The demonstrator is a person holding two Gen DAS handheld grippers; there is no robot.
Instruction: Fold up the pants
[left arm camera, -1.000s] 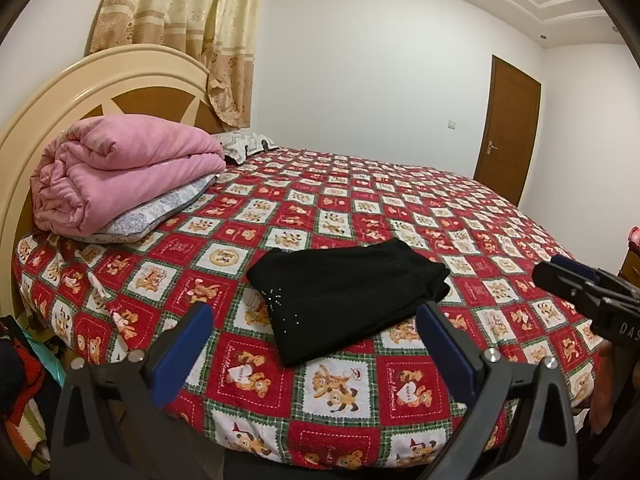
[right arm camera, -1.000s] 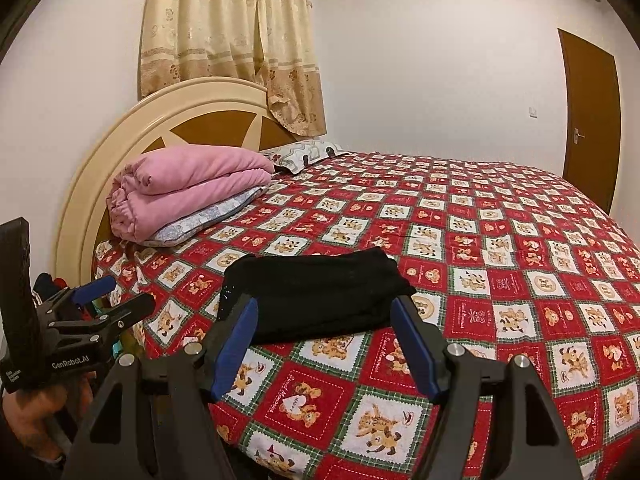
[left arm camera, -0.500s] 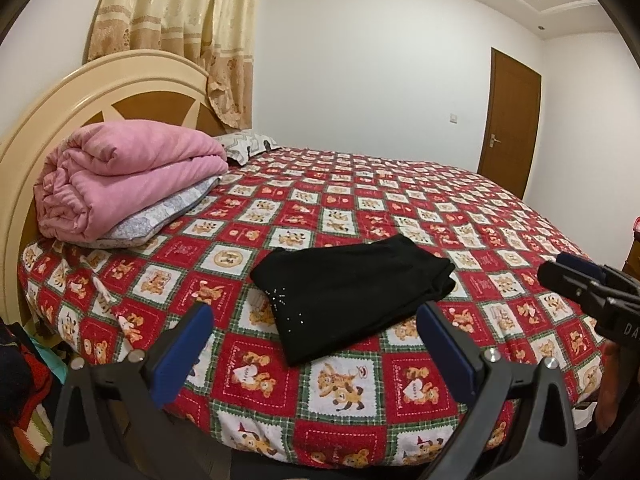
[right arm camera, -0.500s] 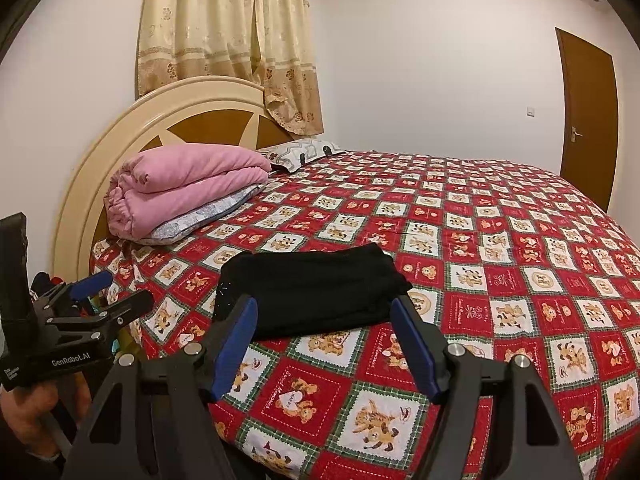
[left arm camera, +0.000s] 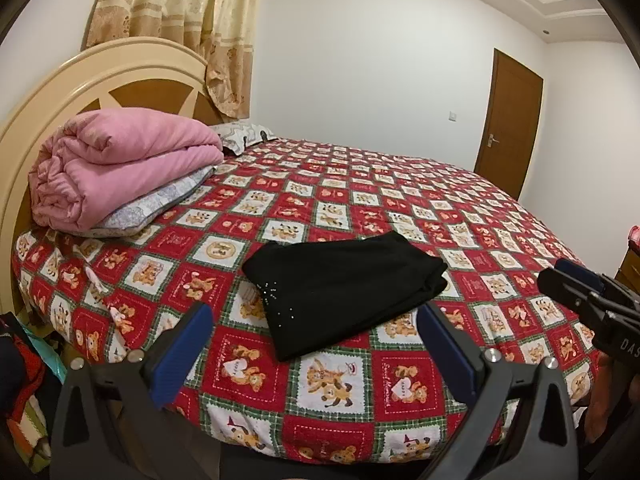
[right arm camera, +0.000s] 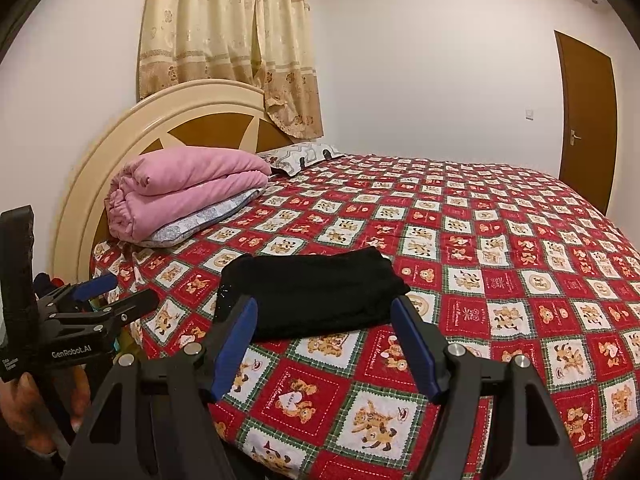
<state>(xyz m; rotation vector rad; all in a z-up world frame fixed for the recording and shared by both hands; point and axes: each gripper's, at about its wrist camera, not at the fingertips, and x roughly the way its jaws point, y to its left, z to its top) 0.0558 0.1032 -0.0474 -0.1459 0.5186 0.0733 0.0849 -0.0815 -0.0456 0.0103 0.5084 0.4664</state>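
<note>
Folded black pants [left arm camera: 344, 292] lying flat on teddy-bear bedspread [left arm camera: 400, 200], long axis crosswise; left gripper [left arm camera: 316, 344] and right gripper [right arm camera: 324, 340] spread, empty.

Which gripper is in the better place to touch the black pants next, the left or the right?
Probably the right gripper: the black pants lie centred just beyond its open jaws. The left gripper, also open, sees them offset and angled.
</note>
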